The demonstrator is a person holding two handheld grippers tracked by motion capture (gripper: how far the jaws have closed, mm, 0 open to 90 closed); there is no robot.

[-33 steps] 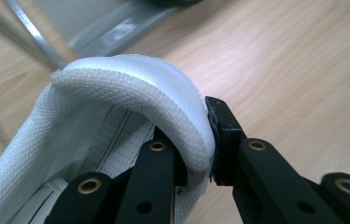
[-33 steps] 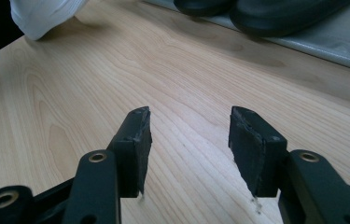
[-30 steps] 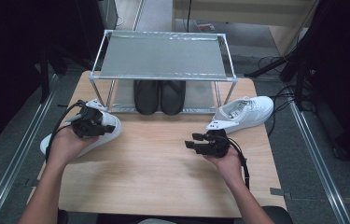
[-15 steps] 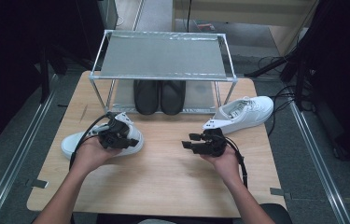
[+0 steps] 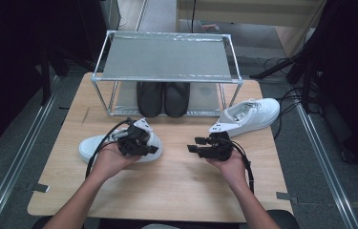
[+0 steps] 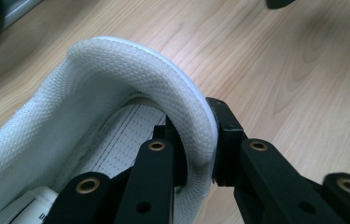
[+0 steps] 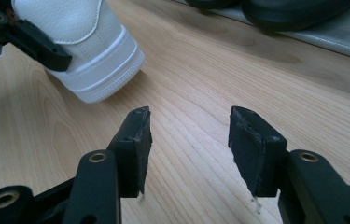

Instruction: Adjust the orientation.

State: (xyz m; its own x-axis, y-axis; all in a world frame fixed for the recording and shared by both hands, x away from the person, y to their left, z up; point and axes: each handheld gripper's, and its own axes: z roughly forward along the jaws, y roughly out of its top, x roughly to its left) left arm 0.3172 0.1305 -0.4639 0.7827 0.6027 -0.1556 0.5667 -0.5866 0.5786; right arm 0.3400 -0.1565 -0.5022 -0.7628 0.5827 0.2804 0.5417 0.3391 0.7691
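Observation:
A white sneaker (image 5: 90, 148) lies on the wooden table (image 5: 176, 186) at the left of centre. My left gripper (image 5: 138, 140) is shut on its heel end. In the left gripper view the padded heel collar (image 6: 182, 98) is pinched between the jaws of the left gripper (image 6: 200, 142), one jaw inside the shoe and one outside. My right gripper (image 5: 193, 145) hovers low over the table's middle, open with nothing in it. In the right gripper view the right gripper (image 7: 189, 126) points at bare wood, with the held sneaker's heel (image 7: 88, 51) a little beyond it.
A second white sneaker (image 5: 248, 114) lies at the right, beside a metal shoe rack (image 5: 167, 55). A pair of black shoes (image 5: 162, 98) stands on the rack's lower shelf. Cables run over the floor at the right.
My left hand has carried the white sneaker from the table's left edge rightward, towards the middle and the right gripper. The right hand has kept still.

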